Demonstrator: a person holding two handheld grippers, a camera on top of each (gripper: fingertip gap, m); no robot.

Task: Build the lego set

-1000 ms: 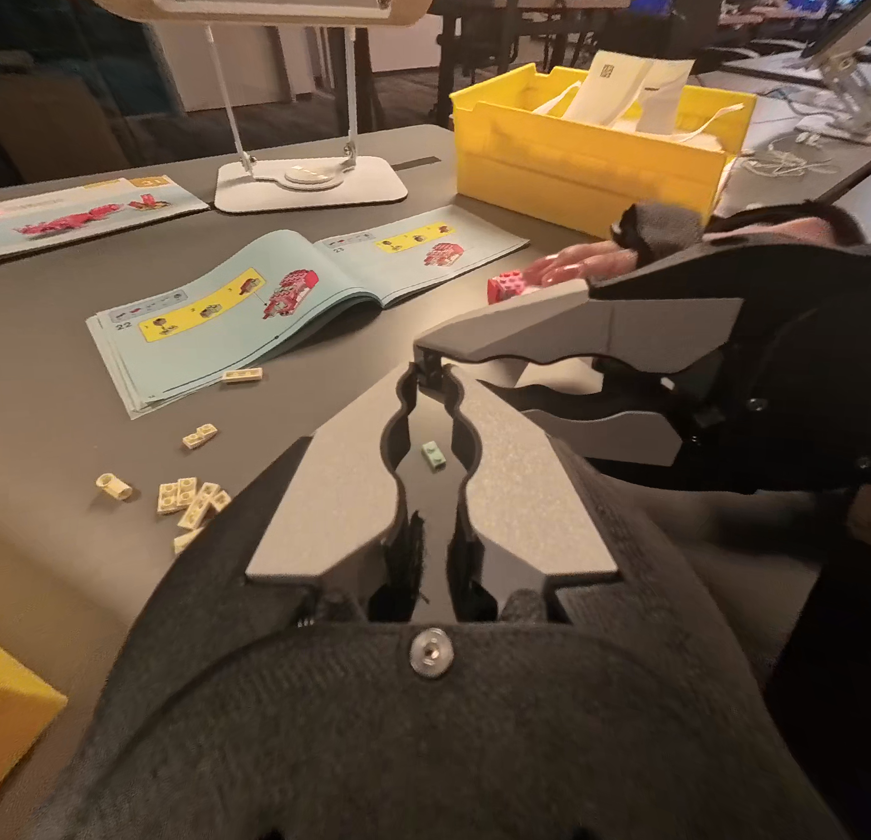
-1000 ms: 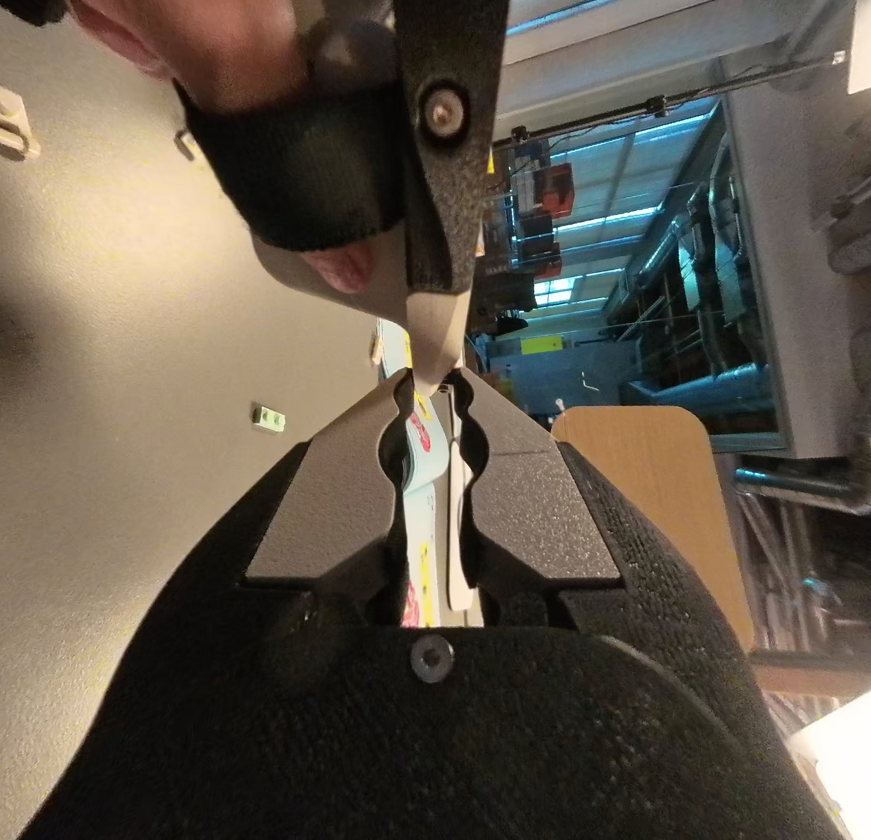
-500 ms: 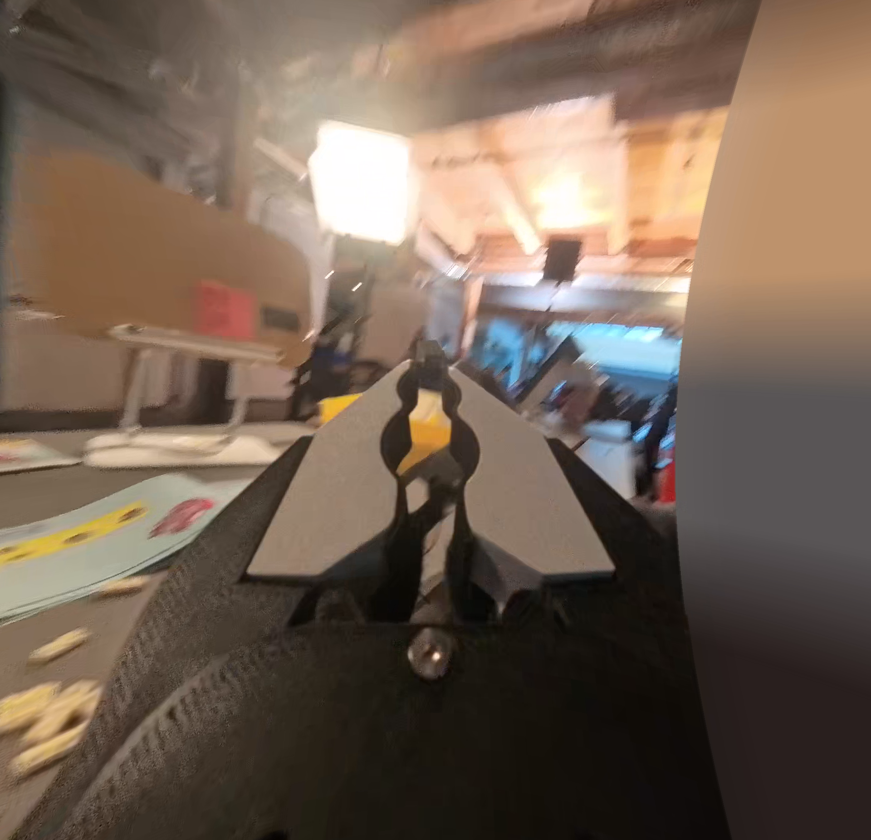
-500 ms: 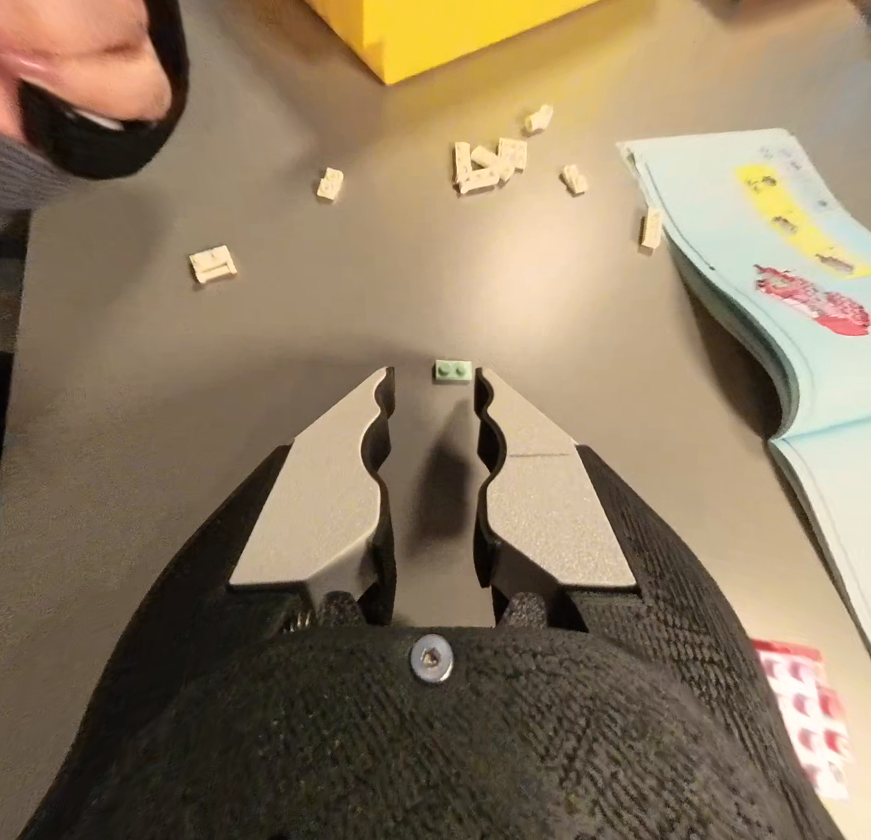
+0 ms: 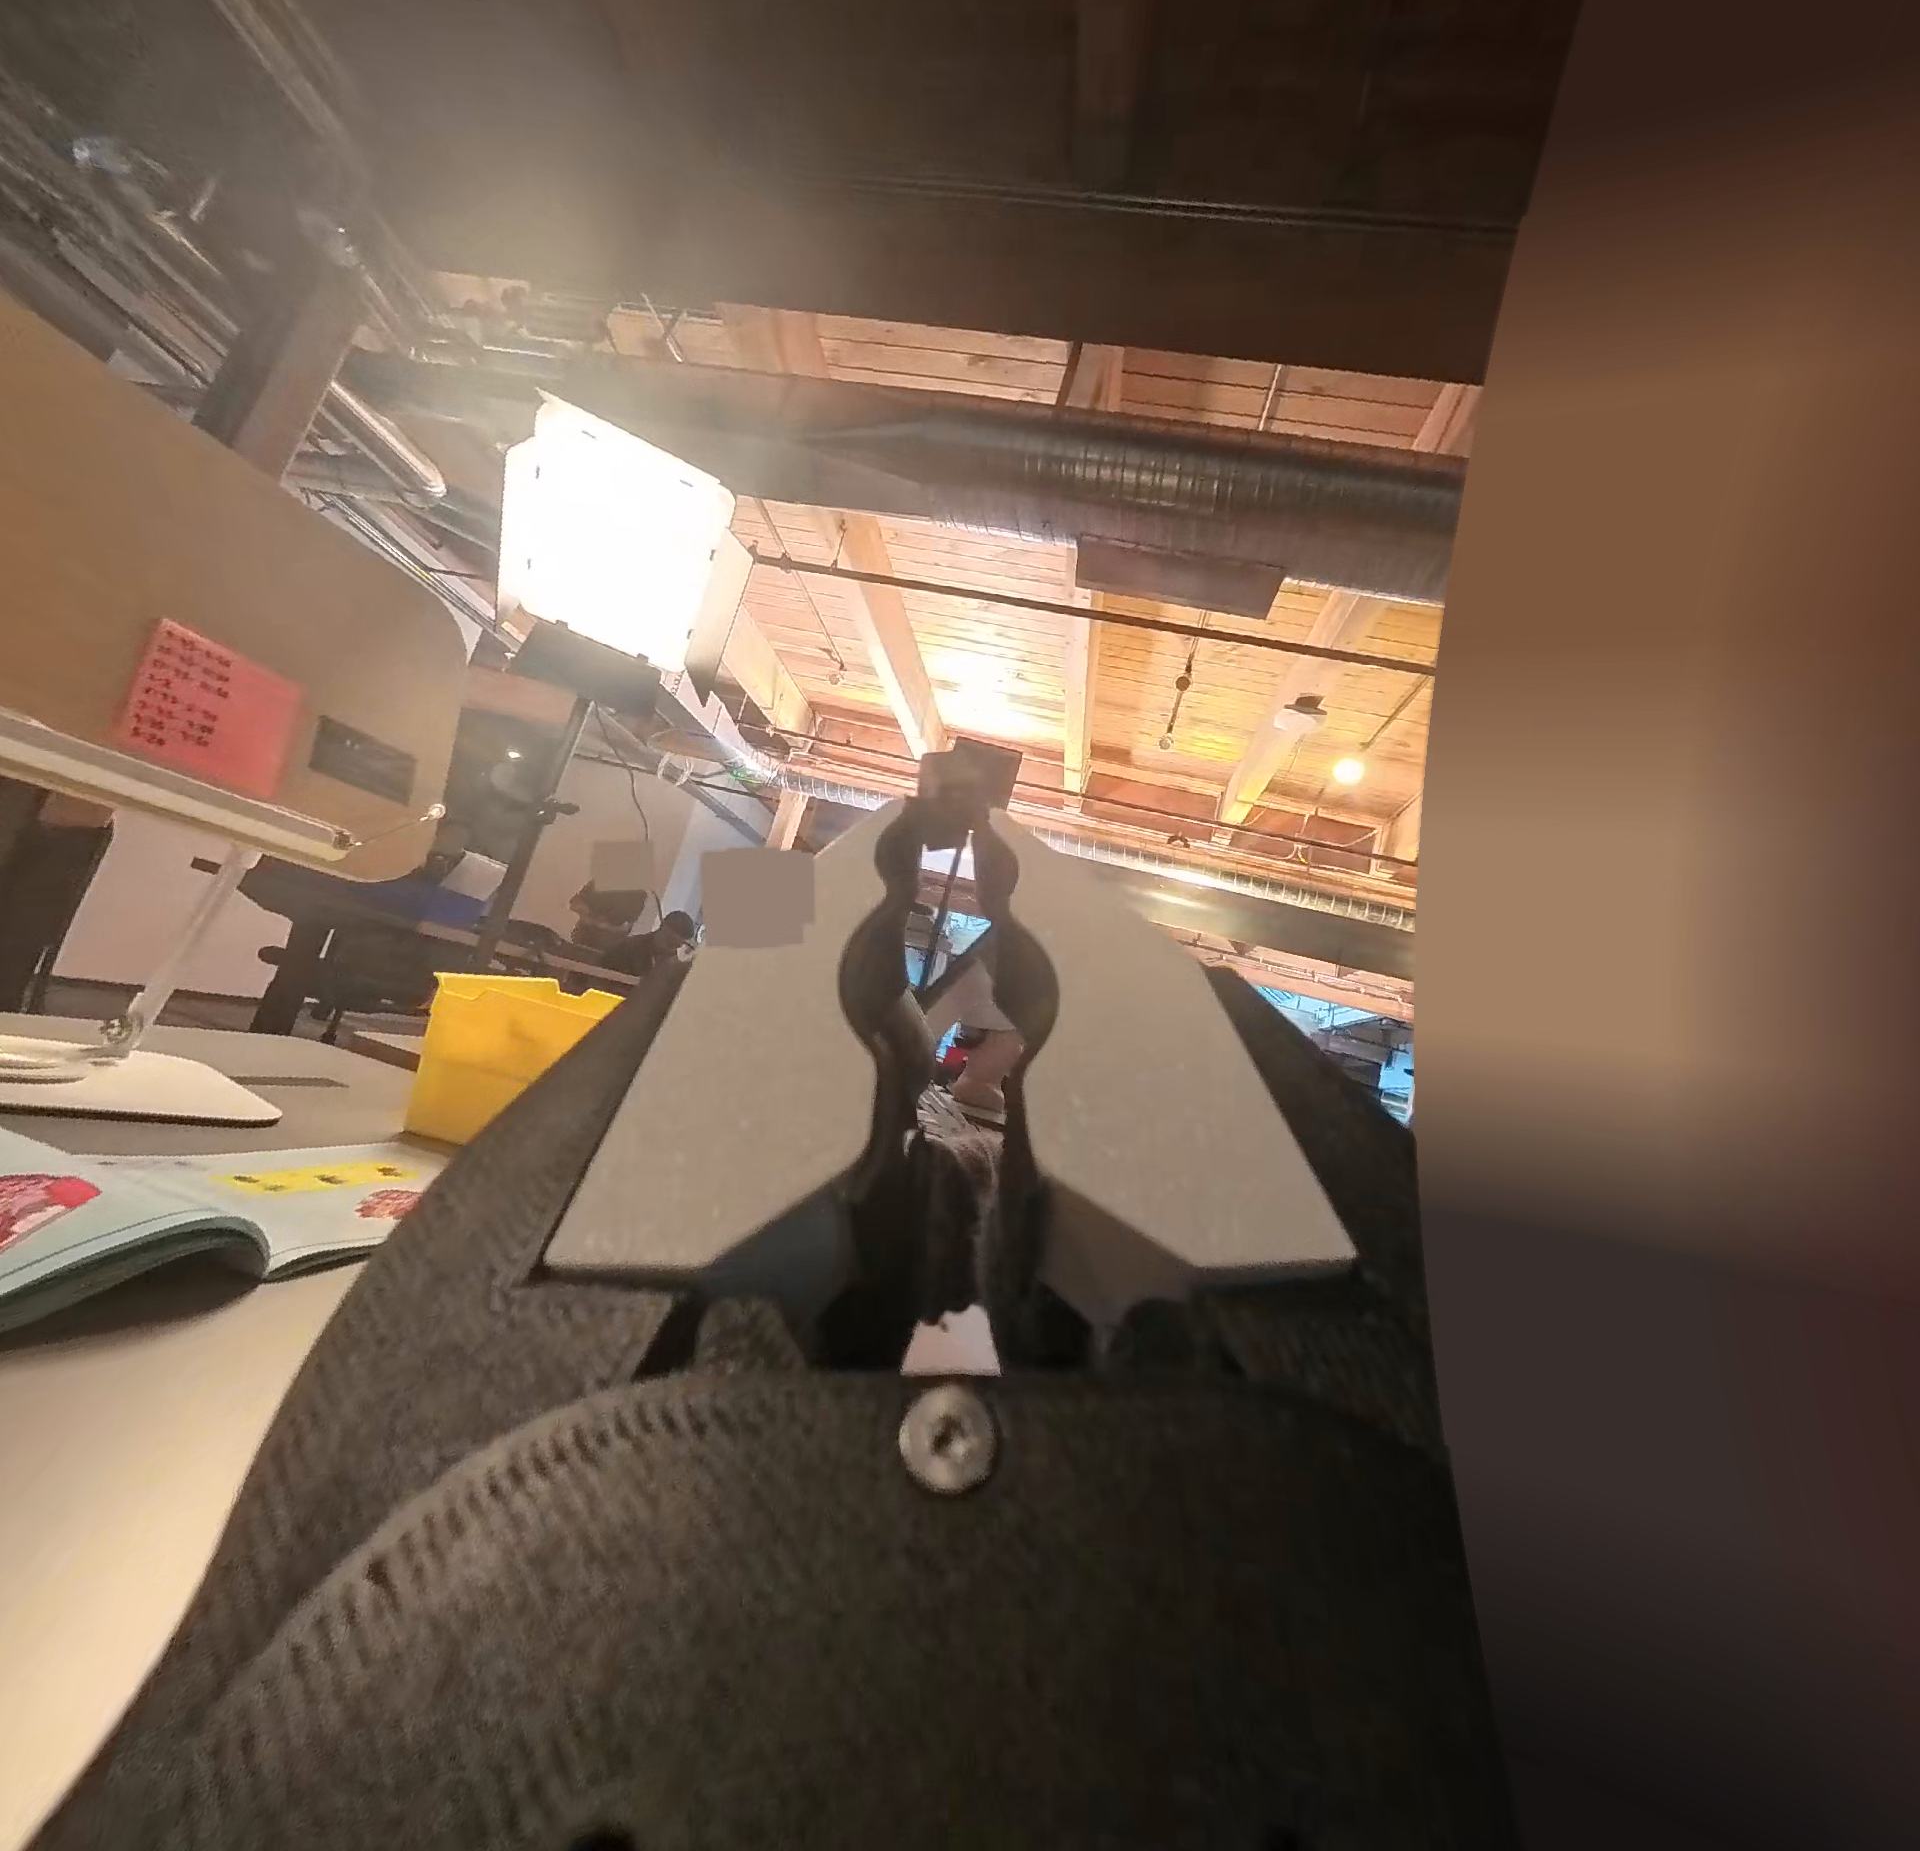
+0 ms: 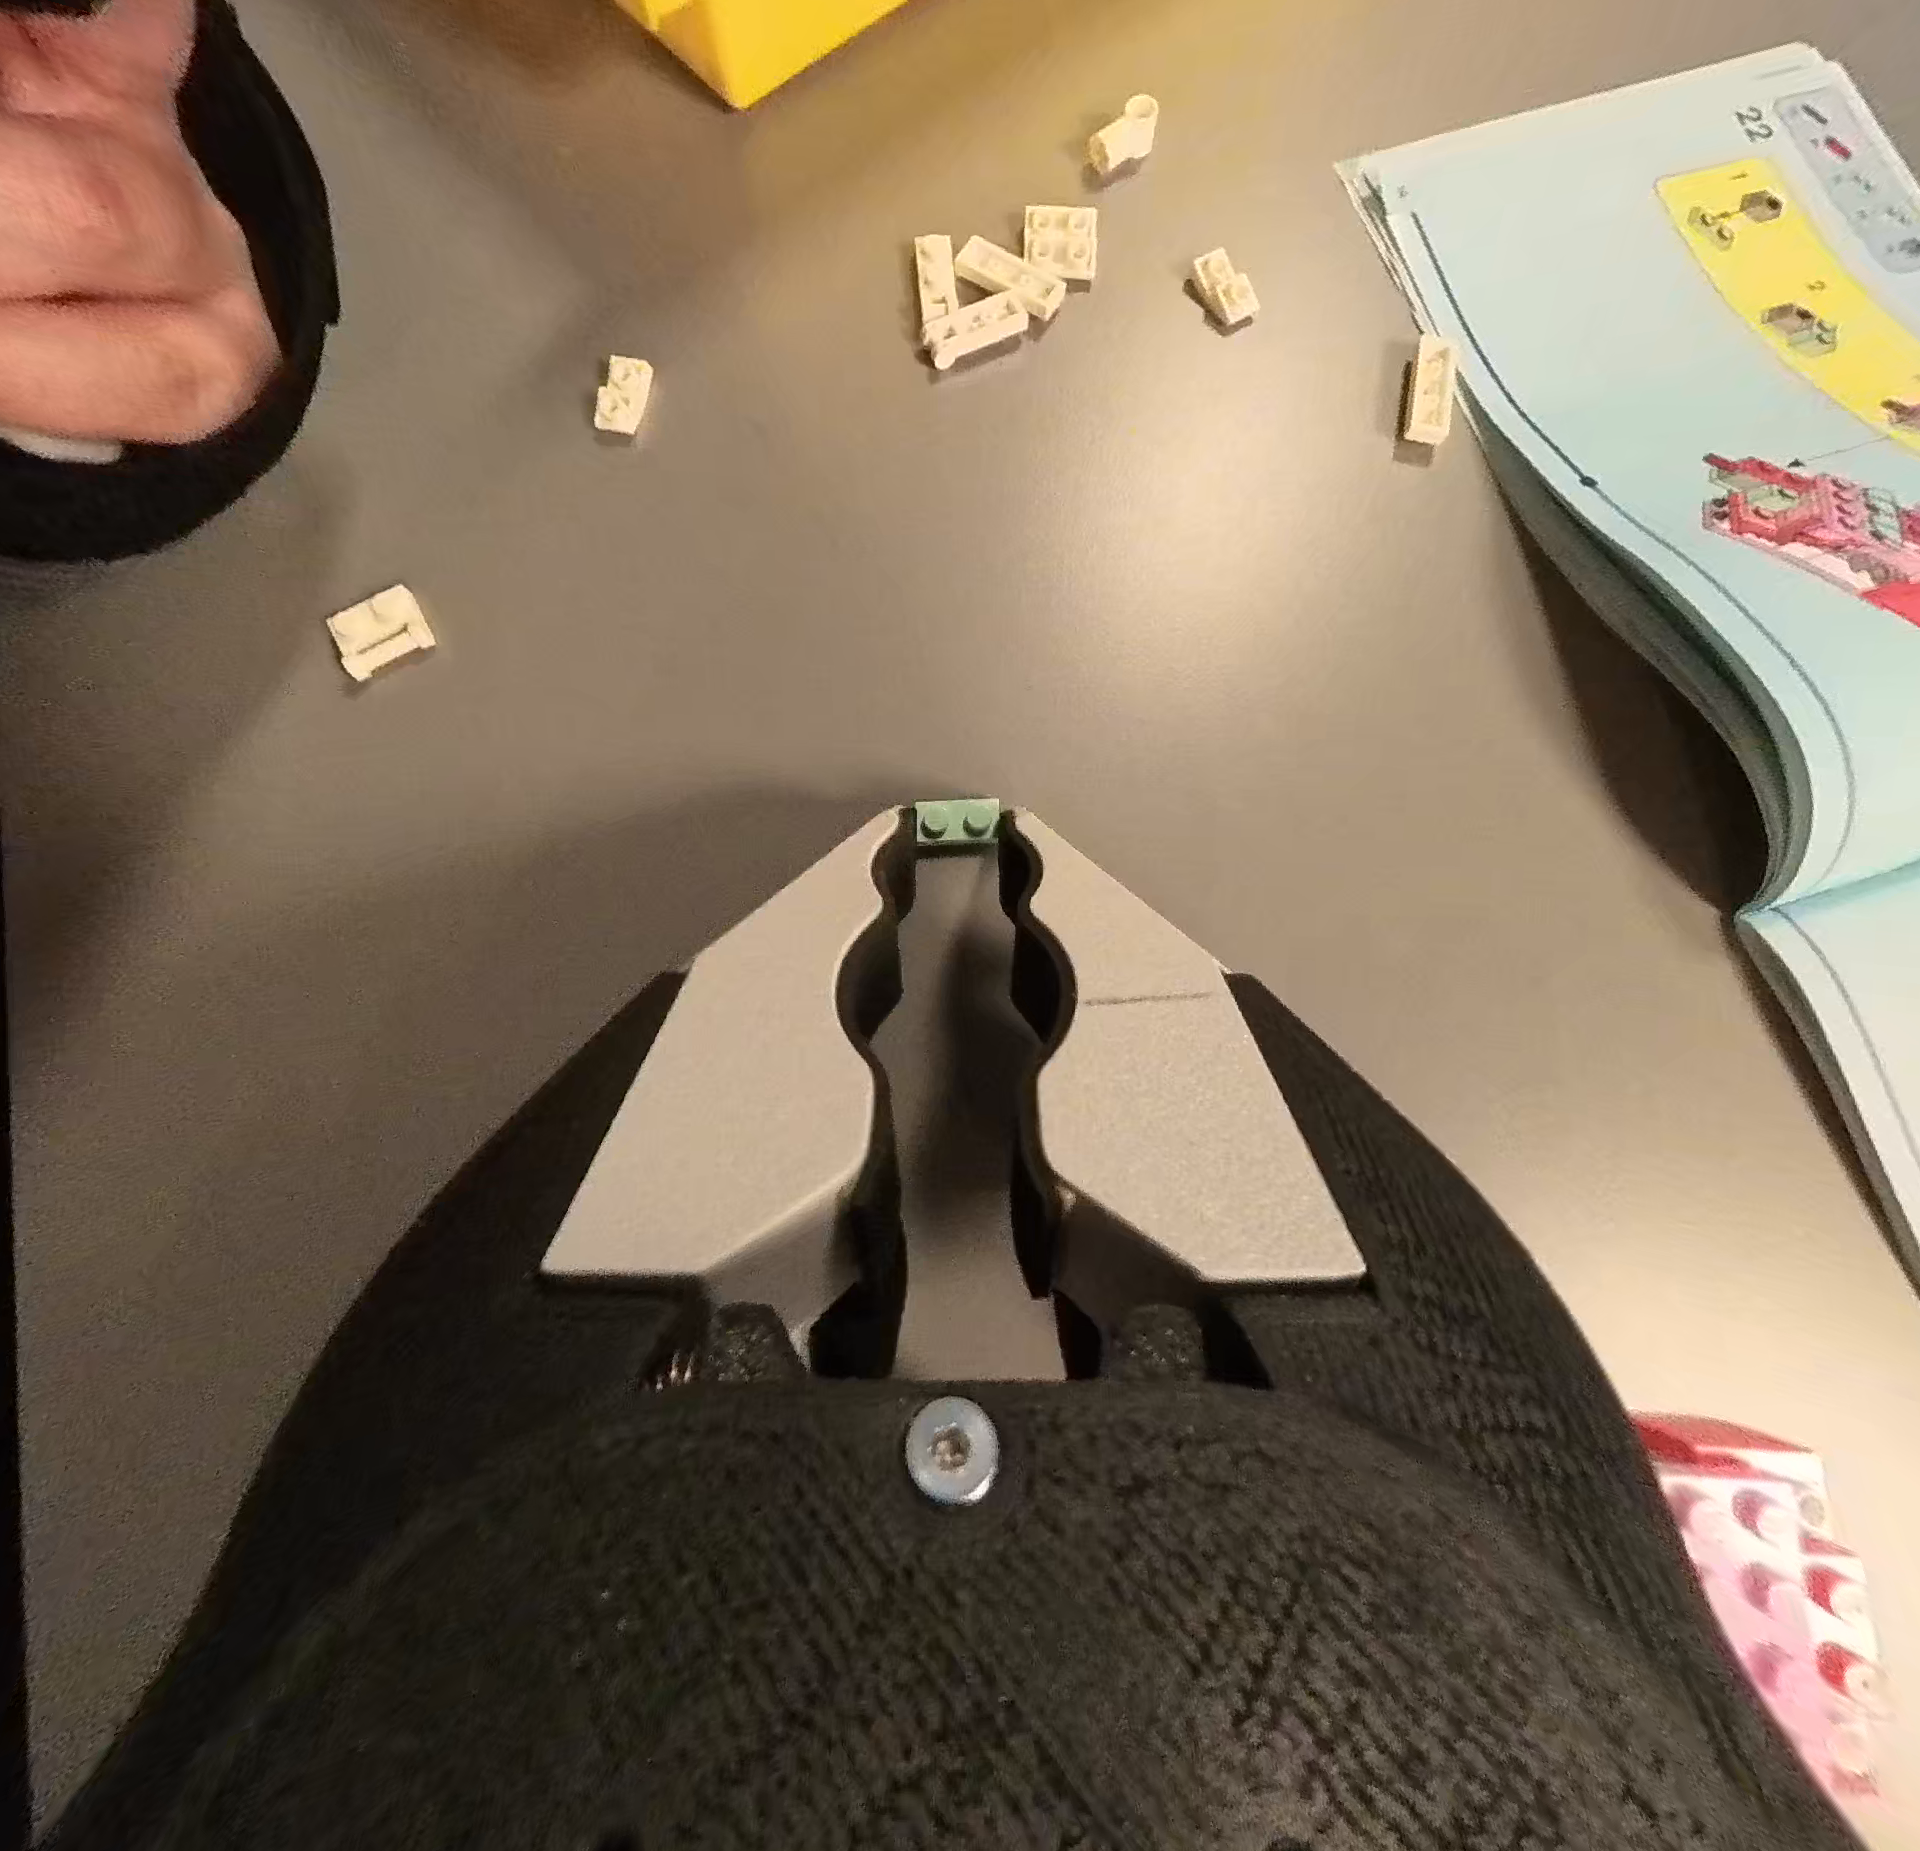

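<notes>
Closing since half a second ago, the right gripper (image 6: 957, 827) pinches a small pale-green two-stud plastic brick (image 6: 957, 822) on the grey table (image 6: 727, 606), while the upturned left gripper (image 5: 961, 804) clamps a small dark square piece (image 5: 964, 771).

Right gripper (image 6: 957, 827) low over table (image 6: 727, 679), its tips either side of a small two-stud plate (image 6: 957, 825). Scattered bricks (image 6: 997, 279) farther off. Open booklet (image 6: 1704, 430) at right, bin (image 6: 790, 4) far (only a corner), hand (image 6: 114, 232) far left, studded block (image 6: 1766, 1614) near right.
</notes>
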